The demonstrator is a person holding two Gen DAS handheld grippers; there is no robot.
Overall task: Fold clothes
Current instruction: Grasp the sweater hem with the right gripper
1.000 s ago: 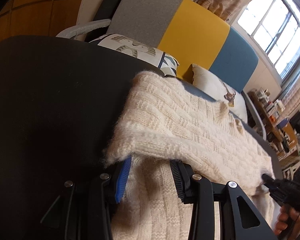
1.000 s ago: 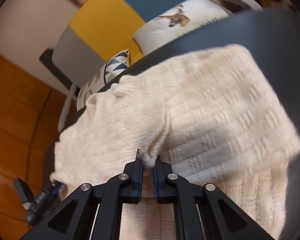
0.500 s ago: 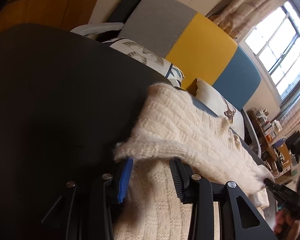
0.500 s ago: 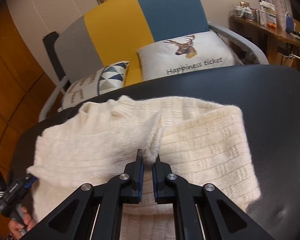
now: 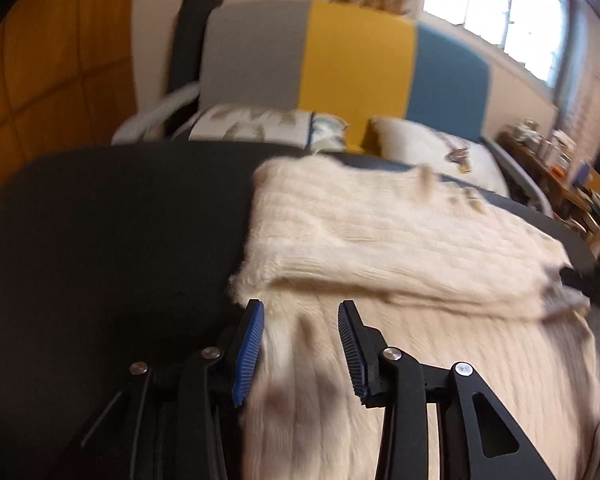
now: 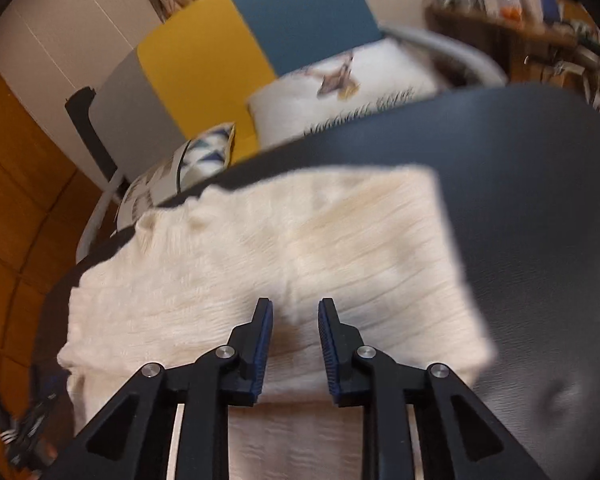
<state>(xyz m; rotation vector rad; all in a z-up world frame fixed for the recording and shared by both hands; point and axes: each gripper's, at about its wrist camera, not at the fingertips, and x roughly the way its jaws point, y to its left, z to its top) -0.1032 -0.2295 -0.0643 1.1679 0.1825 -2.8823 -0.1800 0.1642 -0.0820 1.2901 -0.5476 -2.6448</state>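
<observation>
A cream knitted sweater (image 5: pixel 400 240) lies folded over itself on the black table (image 5: pixel 112 240). Its upper layer ends in a fold edge just beyond my left gripper (image 5: pixel 300 308), which is open and empty over the lower layer near the sweater's left edge. In the right wrist view the same sweater (image 6: pixel 300 248) lies flat on the table (image 6: pixel 540 208). My right gripper (image 6: pixel 294 304) is open and empty, with its jaws apart just above the knit. Both views are motion-blurred.
A grey, yellow and blue sofa (image 5: pixel 356 68) with printed cushions (image 6: pixel 340 92) stands behind the table. A cluttered wooden shelf (image 5: pixel 560 172) is at the right under a window. An orange wall (image 6: pixel 16 184) is at the left. The other gripper shows at the right edge of the left wrist view (image 5: pixel 592 280).
My right gripper has opened and let go of the pinched fold of sweater, which now lies flat. My left gripper has stayed open and pulled back slightly from the fold edge.
</observation>
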